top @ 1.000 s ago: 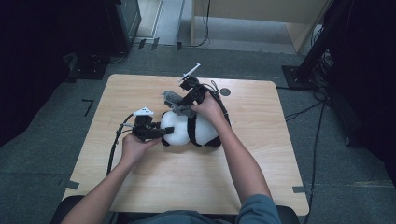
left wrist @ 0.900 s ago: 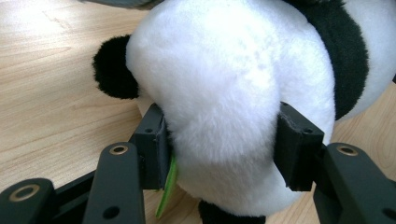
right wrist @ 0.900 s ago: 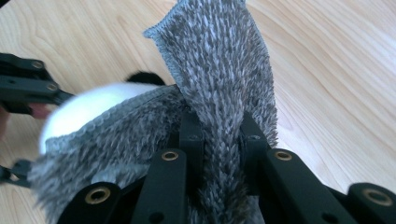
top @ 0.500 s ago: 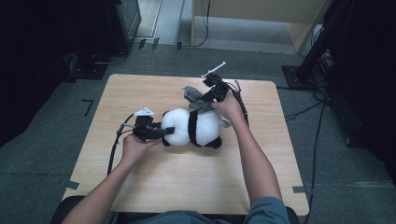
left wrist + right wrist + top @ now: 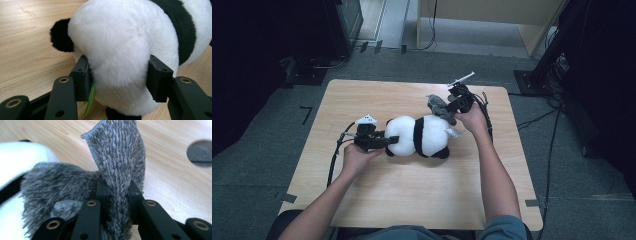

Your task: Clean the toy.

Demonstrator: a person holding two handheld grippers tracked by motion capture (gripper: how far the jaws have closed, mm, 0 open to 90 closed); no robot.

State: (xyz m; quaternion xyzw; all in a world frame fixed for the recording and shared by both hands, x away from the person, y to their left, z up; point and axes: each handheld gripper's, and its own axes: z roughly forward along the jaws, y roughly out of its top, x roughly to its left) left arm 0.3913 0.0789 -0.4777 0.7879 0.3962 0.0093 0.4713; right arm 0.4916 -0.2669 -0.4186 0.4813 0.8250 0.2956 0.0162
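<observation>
High view: above, facing down on table (image 5: 412, 200) | gripper views: close, along jaws | shared: plush panda (image 5: 419, 136).

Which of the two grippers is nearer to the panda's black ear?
Left. The left gripper is clamped on the panda's head, beside the black ear. The right gripper pinches the grey cloth at the body's far end.
</observation>
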